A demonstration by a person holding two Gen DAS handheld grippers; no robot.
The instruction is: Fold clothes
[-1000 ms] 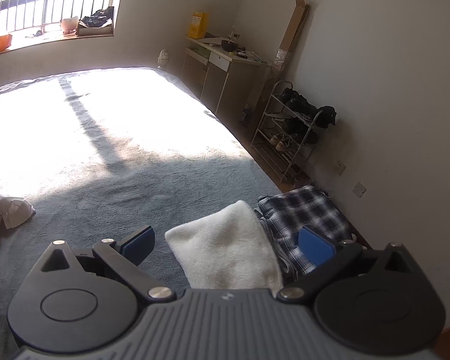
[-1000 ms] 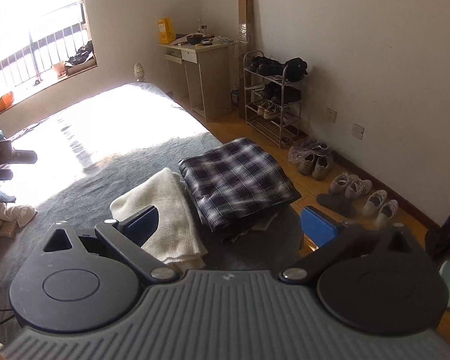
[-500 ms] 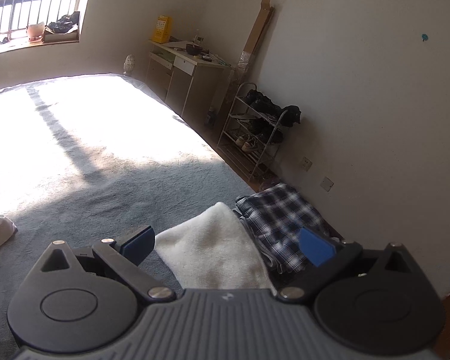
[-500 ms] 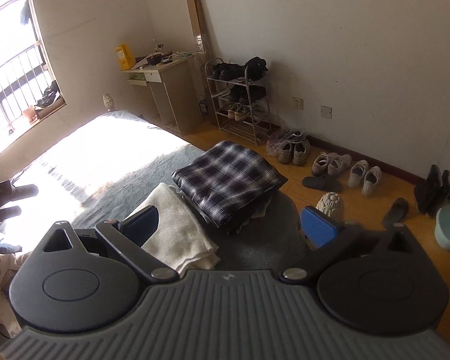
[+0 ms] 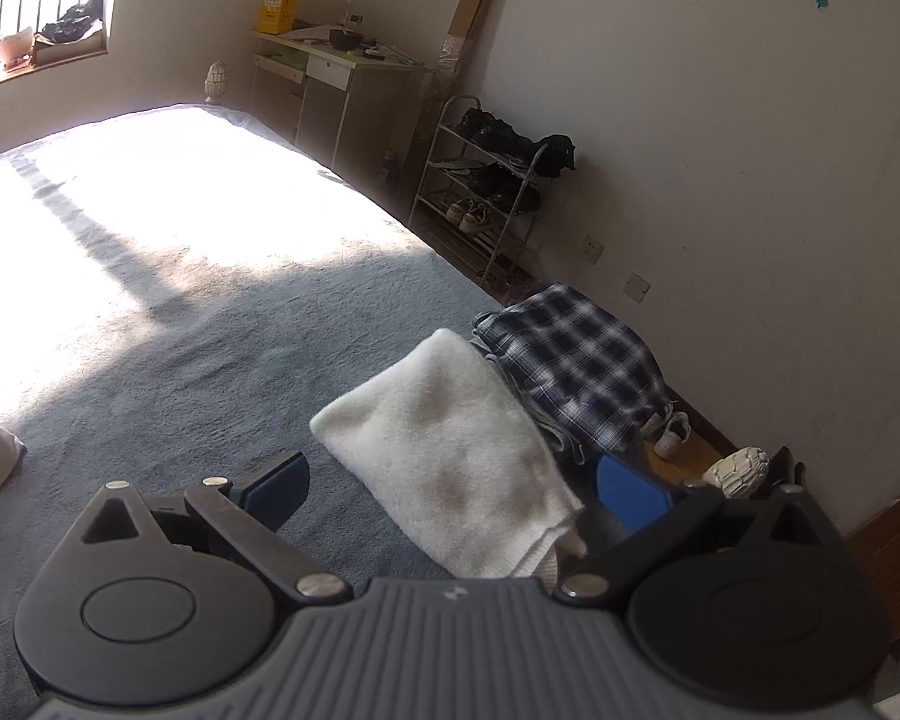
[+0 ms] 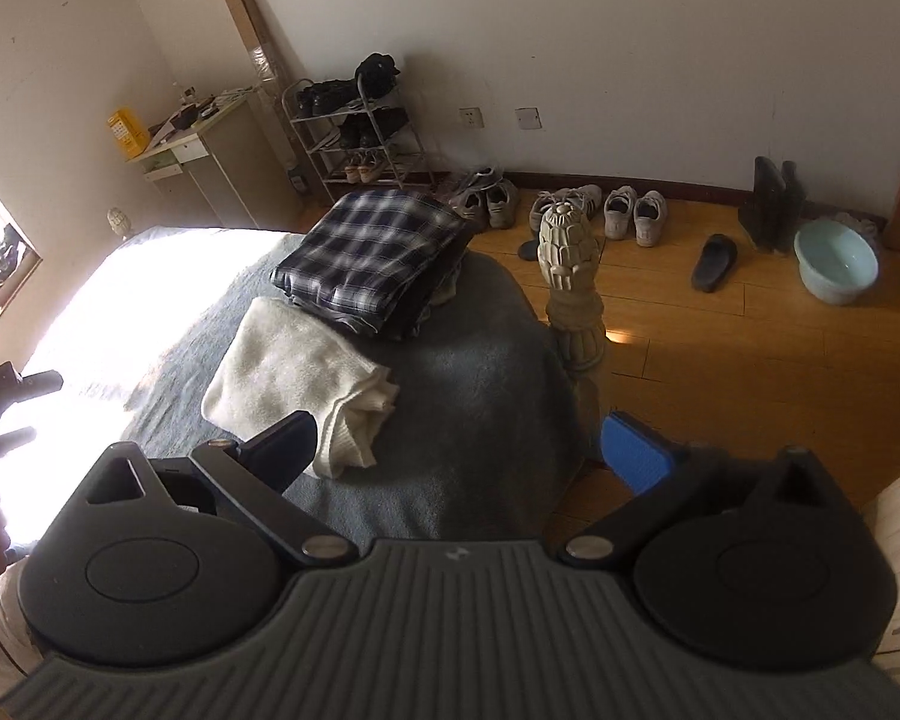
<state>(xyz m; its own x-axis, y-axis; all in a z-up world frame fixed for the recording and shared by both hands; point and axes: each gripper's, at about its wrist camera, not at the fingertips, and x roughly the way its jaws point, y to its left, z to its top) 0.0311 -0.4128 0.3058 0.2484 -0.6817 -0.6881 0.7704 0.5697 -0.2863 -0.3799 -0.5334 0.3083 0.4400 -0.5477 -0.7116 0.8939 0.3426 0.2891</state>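
My left gripper (image 5: 453,483) is spread wide, its blue pads empty, hovering over the grey-blue fuzzy bedspread (image 5: 210,372). Between its fingers I see a folded cream knitted sweater (image 5: 450,456) lying flat near the bed's corner. Just to its right, touching it, sits a folded navy and white plaid shirt (image 5: 576,354) atop a small stack of clothes. My right gripper (image 6: 459,450) also gapes wide, holding nothing, above the same corner, beside a carved pale bedpost finial (image 6: 567,252).

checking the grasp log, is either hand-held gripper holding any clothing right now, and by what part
Nothing is held. The left hand-held gripper and right hand-held gripper are both open, above the folded white towel.
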